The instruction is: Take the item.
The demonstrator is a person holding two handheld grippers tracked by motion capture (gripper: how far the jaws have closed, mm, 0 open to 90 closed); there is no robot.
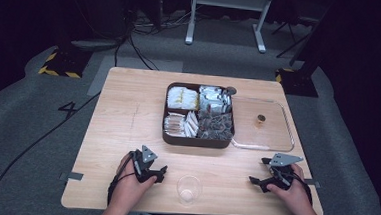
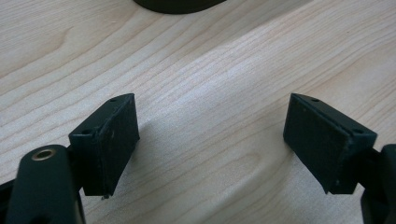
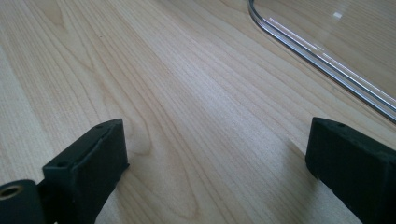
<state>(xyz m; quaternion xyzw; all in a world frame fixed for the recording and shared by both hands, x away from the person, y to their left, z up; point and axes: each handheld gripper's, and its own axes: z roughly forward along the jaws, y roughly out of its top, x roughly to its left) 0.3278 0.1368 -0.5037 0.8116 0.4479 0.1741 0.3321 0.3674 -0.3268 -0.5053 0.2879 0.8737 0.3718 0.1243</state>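
A black "4" [image 1: 67, 109] is marked on the grey floor [image 1: 37, 128] (left of the tabletop [image 1: 122, 133]). Nothing else can be read.

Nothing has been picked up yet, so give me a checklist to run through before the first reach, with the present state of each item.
1. Left claw open with nothing between the jaws: ok.
2. Right claw open with nothing between the jaws: ok.
3. Clear cup upright on the table, between the two hands and apart from both claws: ok.
4. Compartment box uncovered, packets showing in all four sections: ok.
5. Clear lid lying flat just right of the box, its knob facing up: ok.
6. Cup holds nothing: cannot tell; a pale patch shows at its bottom.
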